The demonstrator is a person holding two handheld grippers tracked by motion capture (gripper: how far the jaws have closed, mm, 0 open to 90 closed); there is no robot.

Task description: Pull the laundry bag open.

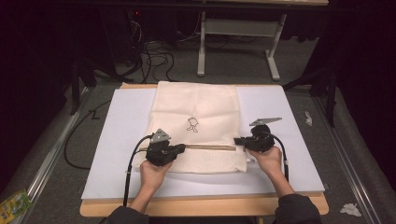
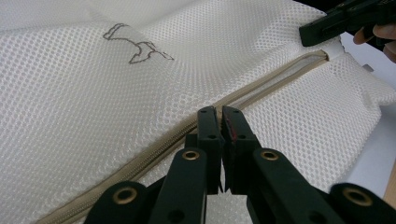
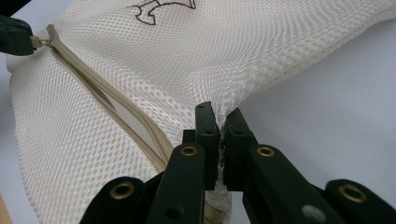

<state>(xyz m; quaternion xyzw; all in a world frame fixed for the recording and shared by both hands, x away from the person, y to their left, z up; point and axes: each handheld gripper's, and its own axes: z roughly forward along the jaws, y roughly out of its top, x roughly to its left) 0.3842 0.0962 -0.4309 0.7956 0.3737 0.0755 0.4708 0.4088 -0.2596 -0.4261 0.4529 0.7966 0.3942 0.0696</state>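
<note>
— What's the left tool [image 1: 180,148] doing?
— Its jaws are clamped on the pull at the left end of the beige zipper [image 1: 210,147] of the cream mesh bag [image 1: 196,112], which lies across the bench's middle, reaching its far edge.
— And the right tool [image 1: 238,141]?
— Pinched shut on the bag's mesh at the zipper's right end.

A wooden table [image 1: 201,208] carries a white board [image 1: 285,140] with a mesh bag [image 1: 196,107].
</note>
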